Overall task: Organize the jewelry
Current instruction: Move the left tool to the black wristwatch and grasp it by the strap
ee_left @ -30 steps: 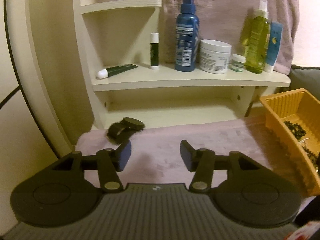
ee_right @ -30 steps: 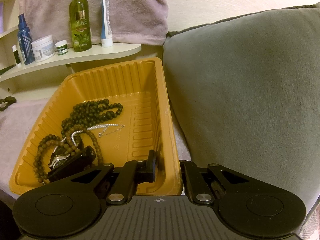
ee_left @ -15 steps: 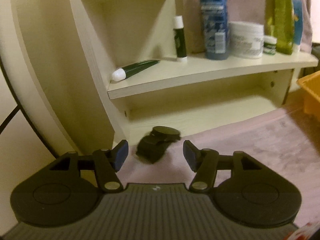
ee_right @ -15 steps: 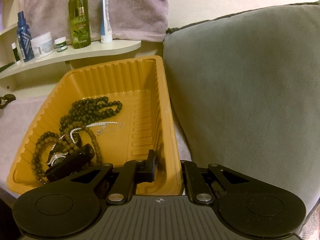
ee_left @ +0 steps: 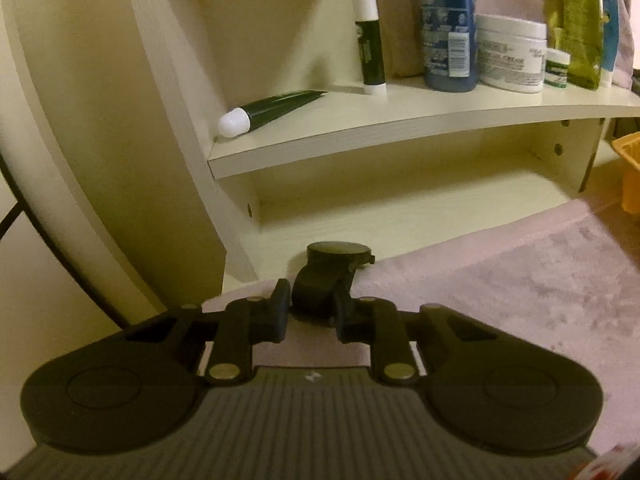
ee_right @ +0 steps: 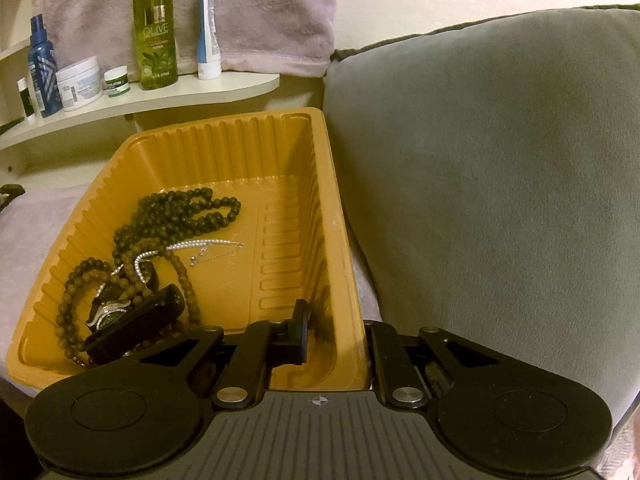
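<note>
A black wristwatch point(ee_left: 332, 268) lies on the pink cloth at the foot of the cream shelf unit. My left gripper point(ee_left: 310, 316) has closed its fingers on the watch's strap. My right gripper point(ee_right: 336, 332) is shut on the right wall of the orange tray point(ee_right: 224, 148), one finger inside and one outside. The tray holds dark bead necklaces point(ee_right: 180, 216), a silver chain point(ee_right: 208, 246), a silver-faced watch point(ee_right: 110, 312) and a black band point(ee_right: 136, 322).
The shelf point(ee_left: 400, 128) carries a green tube point(ee_left: 276, 110), a lip balm stick point(ee_left: 370, 44), a blue bottle point(ee_left: 446, 24), a white jar point(ee_left: 510, 52) and an olive bottle point(ee_right: 156, 28). A grey cushion point(ee_right: 500, 200) stands right of the tray. The tray's edge shows in the left wrist view point(ee_left: 630, 172).
My left gripper moved left and forward to the black watch and closed its fingers on the strap. The right gripper kept its hold on the tray wall.
</note>
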Demonstrator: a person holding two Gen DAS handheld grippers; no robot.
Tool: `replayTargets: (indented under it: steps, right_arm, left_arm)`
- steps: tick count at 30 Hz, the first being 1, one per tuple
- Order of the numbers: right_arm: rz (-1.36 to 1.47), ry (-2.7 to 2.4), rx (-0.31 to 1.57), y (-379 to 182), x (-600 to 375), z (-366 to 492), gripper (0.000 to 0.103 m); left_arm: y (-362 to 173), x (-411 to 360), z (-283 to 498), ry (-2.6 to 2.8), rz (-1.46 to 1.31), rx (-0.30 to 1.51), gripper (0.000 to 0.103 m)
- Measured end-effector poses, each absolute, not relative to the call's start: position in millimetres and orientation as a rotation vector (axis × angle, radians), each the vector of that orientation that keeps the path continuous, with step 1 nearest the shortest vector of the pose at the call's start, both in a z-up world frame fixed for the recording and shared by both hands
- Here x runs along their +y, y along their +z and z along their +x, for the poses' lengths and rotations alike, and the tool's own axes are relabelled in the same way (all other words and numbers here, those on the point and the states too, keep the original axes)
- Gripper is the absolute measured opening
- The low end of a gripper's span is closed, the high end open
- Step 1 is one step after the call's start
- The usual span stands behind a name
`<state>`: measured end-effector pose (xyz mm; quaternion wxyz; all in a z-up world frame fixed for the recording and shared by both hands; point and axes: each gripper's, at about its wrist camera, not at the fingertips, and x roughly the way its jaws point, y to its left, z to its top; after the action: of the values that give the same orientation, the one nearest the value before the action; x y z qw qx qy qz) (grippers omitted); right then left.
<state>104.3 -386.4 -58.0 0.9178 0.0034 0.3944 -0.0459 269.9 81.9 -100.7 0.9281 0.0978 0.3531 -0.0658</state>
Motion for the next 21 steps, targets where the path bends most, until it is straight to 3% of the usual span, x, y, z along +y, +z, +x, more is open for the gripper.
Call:
replayTargets:
  steps: [11, 21]
  right_arm:
    - [0.006, -0.088, 0.794, -55, -385, 100, 0.011]
    - [0.02, -0.076, 0.783, -53, -385, 96, 0.011]
  left_arm:
    - [-67, 52, 208, -0.214, 0.123, 0.705, 0.019]
    - [-73, 28, 156, -0.27, 0.099, 0.73, 0.019]
